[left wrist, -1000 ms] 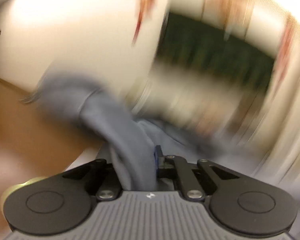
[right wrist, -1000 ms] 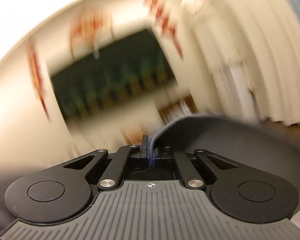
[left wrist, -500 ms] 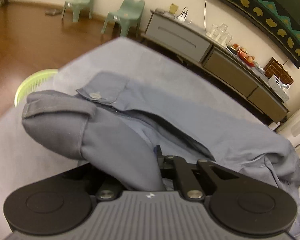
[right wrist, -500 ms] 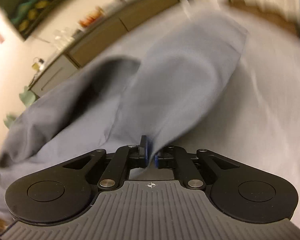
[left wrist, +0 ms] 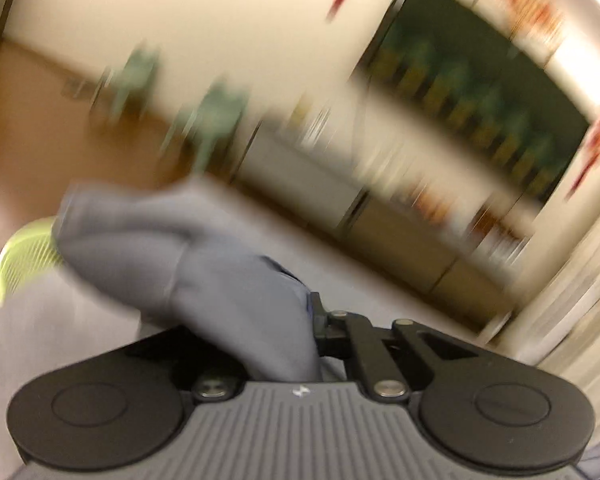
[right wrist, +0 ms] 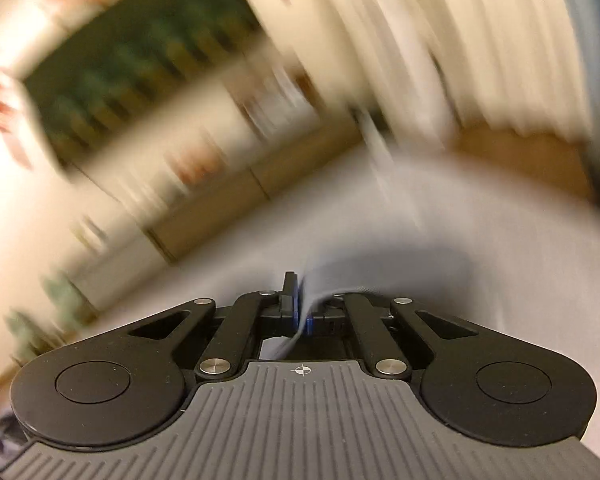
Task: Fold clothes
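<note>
A grey-blue shirt point(left wrist: 180, 264) bulges in a thick fold over the left finger of my left gripper point(left wrist: 314, 320), which is shut on it. The fold reaches out to the left, above the grey-covered table point(left wrist: 60, 340). In the right wrist view a thin edge of the same shirt point(right wrist: 314, 280) rises from between the blue pads of my right gripper point(right wrist: 302, 314). Its jaws are closing and the pads pinch that cloth. Both views are smeared by motion, and the rest of the shirt is out of sight.
A light green basket point(left wrist: 24, 256) stands at the table's left edge. A long low cabinet point(left wrist: 400, 240) runs along the far wall, with two green chairs point(left wrist: 216, 120) to its left. Pale curtains point(right wrist: 460, 40) hang on the right. The grey table cover point(right wrist: 500, 240) stretches ahead of my right gripper.
Half a second ago both cameras looked down on the shirt spread over the table. Now both views have swung up toward the wall and cabinet. Both grippers still hold the cloth.
</note>
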`<state>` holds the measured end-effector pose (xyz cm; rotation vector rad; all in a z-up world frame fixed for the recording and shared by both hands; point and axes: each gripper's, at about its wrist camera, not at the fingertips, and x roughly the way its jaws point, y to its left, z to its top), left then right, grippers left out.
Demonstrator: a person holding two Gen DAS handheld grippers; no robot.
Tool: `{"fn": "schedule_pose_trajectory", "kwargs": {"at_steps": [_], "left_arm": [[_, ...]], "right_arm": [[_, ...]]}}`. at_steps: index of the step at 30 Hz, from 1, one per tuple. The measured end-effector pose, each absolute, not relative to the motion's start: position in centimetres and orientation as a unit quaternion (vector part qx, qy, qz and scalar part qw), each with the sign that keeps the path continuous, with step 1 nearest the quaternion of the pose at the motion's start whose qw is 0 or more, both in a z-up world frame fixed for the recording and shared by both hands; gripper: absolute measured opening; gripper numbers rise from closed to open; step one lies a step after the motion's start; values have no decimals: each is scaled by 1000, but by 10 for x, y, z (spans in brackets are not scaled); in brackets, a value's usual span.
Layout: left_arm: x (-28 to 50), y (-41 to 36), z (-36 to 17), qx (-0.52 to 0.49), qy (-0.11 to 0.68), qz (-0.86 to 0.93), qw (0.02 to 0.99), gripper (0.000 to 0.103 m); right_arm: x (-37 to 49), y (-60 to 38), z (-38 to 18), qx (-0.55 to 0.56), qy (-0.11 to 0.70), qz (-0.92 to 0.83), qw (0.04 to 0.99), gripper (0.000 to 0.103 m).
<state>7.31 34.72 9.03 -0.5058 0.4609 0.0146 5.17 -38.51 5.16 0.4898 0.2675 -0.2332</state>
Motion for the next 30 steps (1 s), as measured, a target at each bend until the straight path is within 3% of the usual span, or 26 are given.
{"fn": "schedule_pose_trajectory", "kwargs": {"at_steps": [2, 5, 6, 10, 14, 15, 16, 17, 20, 23, 27, 30], "left_arm": [[58, 359, 81, -243, 256, 16, 935, 5], [60, 371, 18, -237, 395, 44, 887, 6], [57, 375, -4, -239, 419, 57, 874, 6], [50, 385, -52, -280, 452, 73, 844, 10], [59, 382, -49, -277, 444, 77, 848, 14], [60, 383, -42, -277, 431, 79, 855, 8], [62, 386, -33, -281, 414, 80, 862, 6], [64, 392, -18, -291, 385, 80, 872, 6], [47, 411, 23, -308, 296, 73, 901, 6], [41, 417, 20, -259, 342, 90, 899, 6], [28, 424, -32, -242, 450, 73, 857, 11], [14, 437, -42, -274, 451, 59, 847, 19]], "right_arm": [[38, -394, 42, 269, 171, -114, 941, 2], [43, -412, -18, 354, 316, -95, 875, 4], [45, -417, -39, 381, 357, -88, 848, 15], [33, -427, -49, 382, 359, -121, 843, 35], [32, -447, -46, 424, 338, -142, 828, 35], [32, -449, -42, 418, 321, -149, 837, 24], [31, -450, -37, 408, 302, -157, 847, 4], [31, -451, -33, 398, 282, -165, 858, 1], [5, -417, 36, 255, 129, -134, 949, 1], [1, -421, 24, 288, 204, -139, 925, 1], [0, -451, -40, 435, 329, -154, 824, 2], [-10, -456, -40, 431, 320, -196, 821, 17]]}}
